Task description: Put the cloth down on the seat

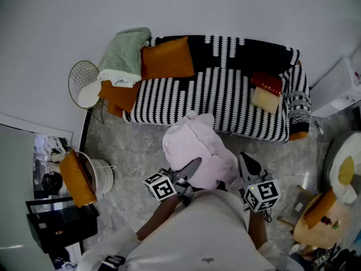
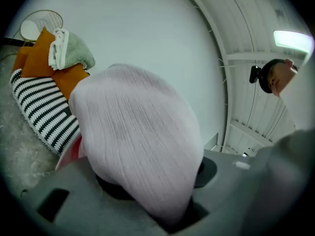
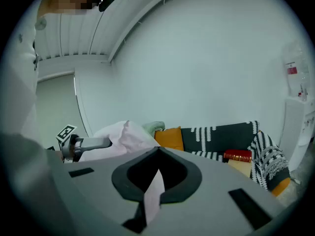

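Cloth (image 1: 198, 145) is hanging pinched tight in fingers (image 1: 190, 168) of left gripper (image 1: 197, 162) and right gripper (image 1: 247, 164); probably needing carrying past seat (image 1: 197, 95) front edge, lowering before opening.

I can read no words, numbers or brands; only square black-and-white code patterns on my left tongs (image 1: 194, 165) and right tongs (image 1: 247, 164), near six o'clock.

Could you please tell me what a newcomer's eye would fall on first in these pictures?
A bunched pale pink cloth stands out at the centre, gripped in the jaws of the left gripper and the right gripper. Beyond it sits a black-and-white patterned sofa, with an orange cushion and green blanket at its left end and a red book near its right.
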Motion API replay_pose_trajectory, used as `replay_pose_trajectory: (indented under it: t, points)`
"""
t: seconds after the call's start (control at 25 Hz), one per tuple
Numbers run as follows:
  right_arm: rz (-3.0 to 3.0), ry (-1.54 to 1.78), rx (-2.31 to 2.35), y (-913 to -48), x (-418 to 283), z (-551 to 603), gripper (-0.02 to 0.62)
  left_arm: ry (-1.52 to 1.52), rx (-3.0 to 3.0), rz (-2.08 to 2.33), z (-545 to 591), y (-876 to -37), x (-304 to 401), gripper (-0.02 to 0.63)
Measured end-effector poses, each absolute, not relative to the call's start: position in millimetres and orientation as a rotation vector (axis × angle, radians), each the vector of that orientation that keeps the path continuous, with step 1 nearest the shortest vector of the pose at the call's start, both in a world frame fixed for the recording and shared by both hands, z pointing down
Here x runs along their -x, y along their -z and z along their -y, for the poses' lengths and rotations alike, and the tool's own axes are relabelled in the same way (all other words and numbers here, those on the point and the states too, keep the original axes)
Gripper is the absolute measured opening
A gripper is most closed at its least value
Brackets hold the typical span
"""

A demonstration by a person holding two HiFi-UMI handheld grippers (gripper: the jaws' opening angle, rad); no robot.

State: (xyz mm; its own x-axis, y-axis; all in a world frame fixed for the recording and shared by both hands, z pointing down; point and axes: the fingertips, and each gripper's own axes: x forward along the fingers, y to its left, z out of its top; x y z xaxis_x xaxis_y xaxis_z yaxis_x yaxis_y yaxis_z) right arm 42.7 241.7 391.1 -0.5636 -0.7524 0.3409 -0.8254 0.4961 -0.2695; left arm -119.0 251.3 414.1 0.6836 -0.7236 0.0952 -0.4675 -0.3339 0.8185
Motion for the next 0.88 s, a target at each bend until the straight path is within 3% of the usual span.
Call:
replay_pose_trajectory:
  t: [0.88]
  points:
    - [2.631, -0.636, -1.381, -385.0, -76.0, -265.7, 0.006, 0.348, -2.0, 0.908, -266.7, -411.6, 78.8, 0.213]
